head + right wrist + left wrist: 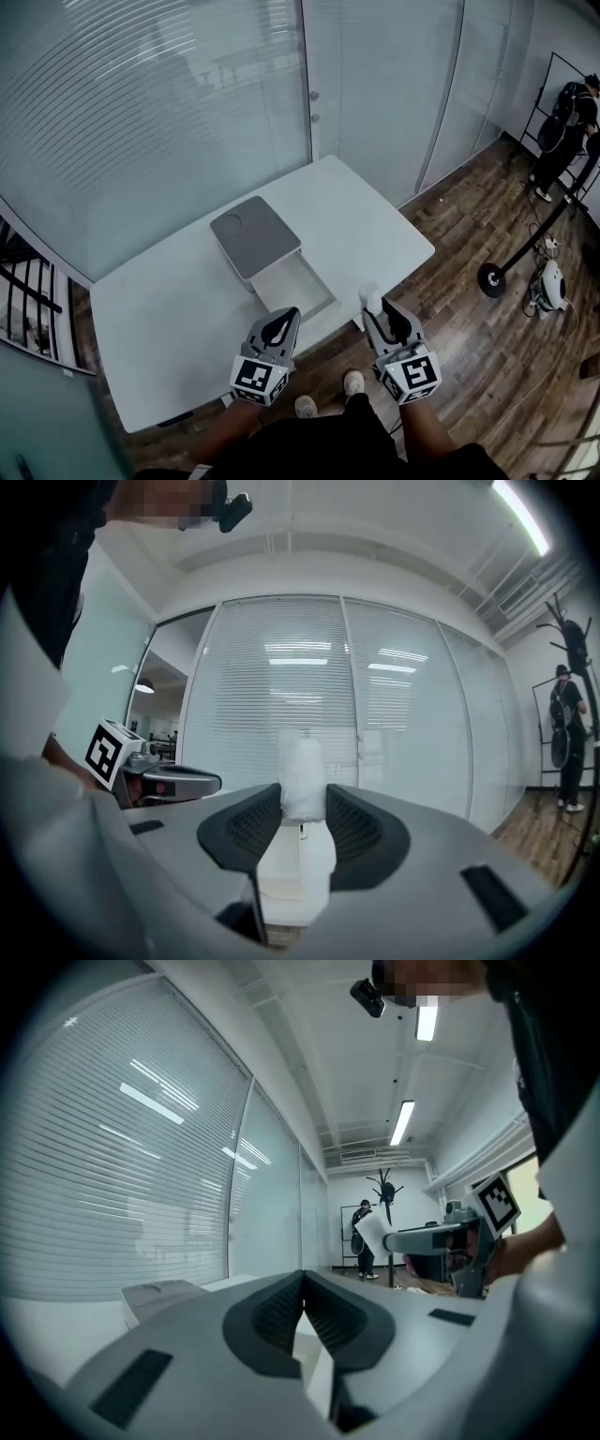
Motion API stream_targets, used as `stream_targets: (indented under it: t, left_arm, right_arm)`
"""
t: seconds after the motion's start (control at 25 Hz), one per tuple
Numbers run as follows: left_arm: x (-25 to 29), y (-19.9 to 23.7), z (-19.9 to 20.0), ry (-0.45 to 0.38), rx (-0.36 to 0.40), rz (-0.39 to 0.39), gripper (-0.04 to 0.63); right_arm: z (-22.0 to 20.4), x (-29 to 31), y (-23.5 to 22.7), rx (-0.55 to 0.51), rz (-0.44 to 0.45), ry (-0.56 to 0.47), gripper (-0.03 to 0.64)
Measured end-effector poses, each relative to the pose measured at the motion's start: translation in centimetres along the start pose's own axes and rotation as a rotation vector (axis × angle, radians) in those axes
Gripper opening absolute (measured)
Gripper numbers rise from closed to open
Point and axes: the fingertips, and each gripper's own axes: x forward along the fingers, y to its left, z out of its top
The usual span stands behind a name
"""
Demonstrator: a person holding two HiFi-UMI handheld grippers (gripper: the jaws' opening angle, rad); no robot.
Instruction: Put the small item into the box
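White and pinched between the jaws of the right gripper (378,315), the small item (372,299) hung lower right of centre in the head view, short of the box (253,234). The box's white tray (298,285) stood open mid-frame, and the left gripper (284,319) hung just below it, clenched on nothing. This looked like the carry: the next move would call for bringing the item up-left over that tray before letting go.

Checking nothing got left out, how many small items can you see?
1: the small white item is gripped in the right gripper, near the table's front edge beside the open box. Others may be hidden.
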Motion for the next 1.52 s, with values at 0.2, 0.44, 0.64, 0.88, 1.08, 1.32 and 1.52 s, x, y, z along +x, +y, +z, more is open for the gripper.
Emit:
stream_targets:
  t: [0.2, 0.44, 0.64, 0.88, 1.08, 1.32, 1.52]
  left_arm:
    - [0.3, 2.2, -1.5, 0.045, -0.004, 0.102, 0.012]
    - [0.7, 4.8, -0.8, 0.044, 0.004, 0.228, 0.012]
    - [1.0, 5.8, -1.5, 0.073, -0.009, 0.299, 0.012]
    - [-0.8, 7.2, -3.0, 0.106, -0.04, 0.396, 0.012]
    - [-2.0, 7.8, -2.6, 0.096, -0.052, 0.45, 0.012]
    - [-3.6, 8.4, -1.9, 0.07, -0.084, 0.515, 0.012]
    - [-5.2, 9.1, -2.0, 0.068, -0.089, 0.565, 0.012]
  right_arm:
    - [-1.2, 3.3, 0.0, 0.032, 0.101, 0.027, 0.155]
    - [-2.2, 7.6, 1.5, 0.043, 0.27, 0.076, 0.155]
    - [-4.5, 10.3, 1.2, 0.046, 0.367, 0.125, 0.155]
    - [-6.1, 14.0, 2.4, -0.002, 0.484, 0.198, 0.155]
    - [-7.4, 15.8, 4.5, -0.057, 0.564, 0.244, 0.156]
    - [-9.4, 17.6, 6.5, -0.09, 0.647, 0.334, 0.156]
    - [-11.2, 19.2, 8.1, -0.199, 0.694, 0.429, 0.156]
